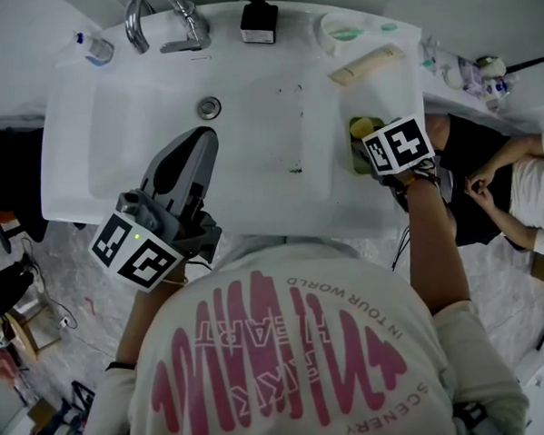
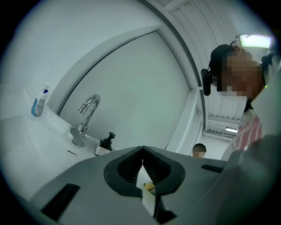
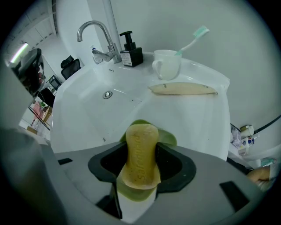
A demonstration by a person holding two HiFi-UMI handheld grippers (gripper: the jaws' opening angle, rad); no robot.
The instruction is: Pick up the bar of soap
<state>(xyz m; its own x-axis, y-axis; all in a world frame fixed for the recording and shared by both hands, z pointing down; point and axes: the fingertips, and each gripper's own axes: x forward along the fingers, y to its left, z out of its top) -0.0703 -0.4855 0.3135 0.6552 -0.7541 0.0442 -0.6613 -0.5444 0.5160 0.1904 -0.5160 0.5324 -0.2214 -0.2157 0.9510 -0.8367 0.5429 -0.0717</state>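
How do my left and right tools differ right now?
The right tool grips the yellow bar of soap over the green dish; the left tool is shut on nothing. The right tool sits right of the basin; the left tool points across it. Both are grey.

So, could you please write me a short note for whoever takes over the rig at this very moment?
Left gripper: shut and empty, over the basin of the white ceramic sink.
Right gripper: shut on the yellow, waisted bar of soap, at the sink's right edge.
Green soap dish: directly beneath the bar. Whether the bar is clear of it cannot be told.
Done: the grip on the bar.
Left: lift the bar clear of the dish, probably slowly, since soap may slip between the jaws.
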